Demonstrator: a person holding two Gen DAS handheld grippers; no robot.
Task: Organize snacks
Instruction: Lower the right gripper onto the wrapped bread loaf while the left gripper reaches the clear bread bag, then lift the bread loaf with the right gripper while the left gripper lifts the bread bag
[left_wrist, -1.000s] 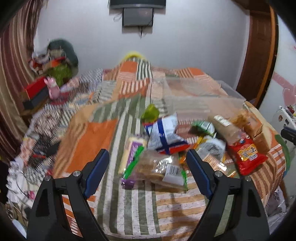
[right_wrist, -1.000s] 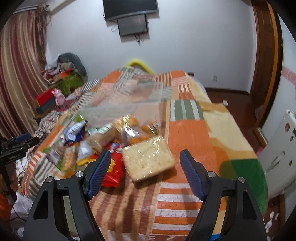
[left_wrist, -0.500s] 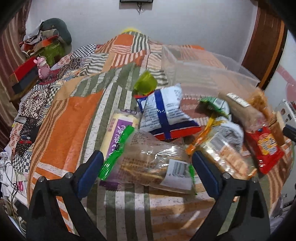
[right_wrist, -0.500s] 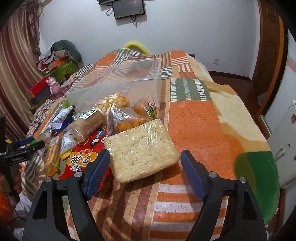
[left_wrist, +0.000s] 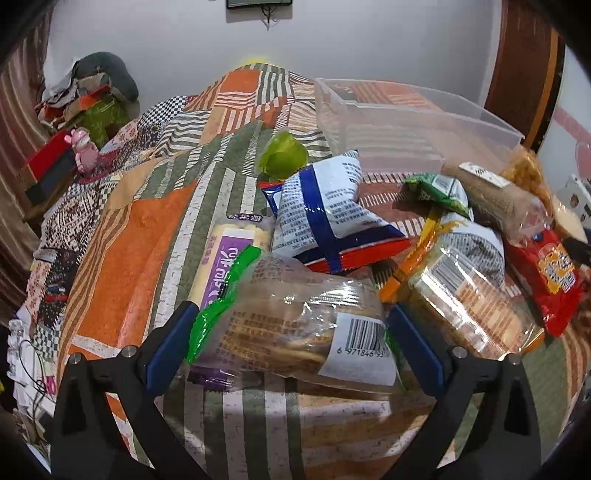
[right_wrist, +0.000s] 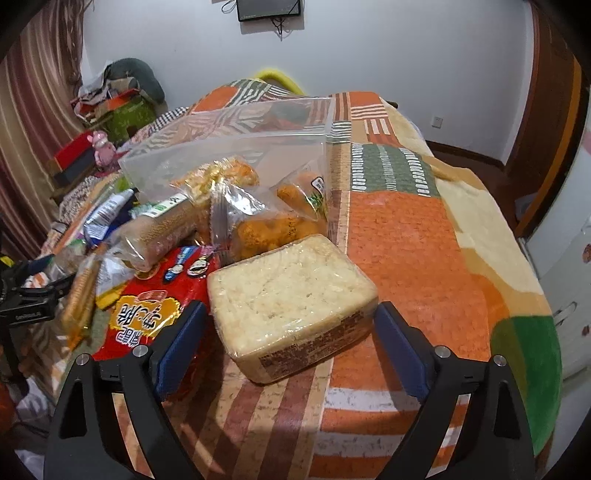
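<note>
1. Both your tongs have come closer to the snacks on the bed (right_wrist: 424, 236).
2. Your left tongs (left_wrist: 291, 343) gape around the clear biscuit pack (left_wrist: 295, 325), lower centre.
3. Your right tongs (right_wrist: 288, 339) gape around the wrapped bread block (right_wrist: 291, 295), lower centre.

You face a white wall (right_wrist: 369, 48) with a dark screen (right_wrist: 269, 9) mounted at twelve o'clock. Striped curtains (right_wrist: 33, 110) hang at nine, a brown wooden door (right_wrist: 546, 110) stands at two, and a patchwork quilt (right_wrist: 402, 236) covers the bed.
</note>
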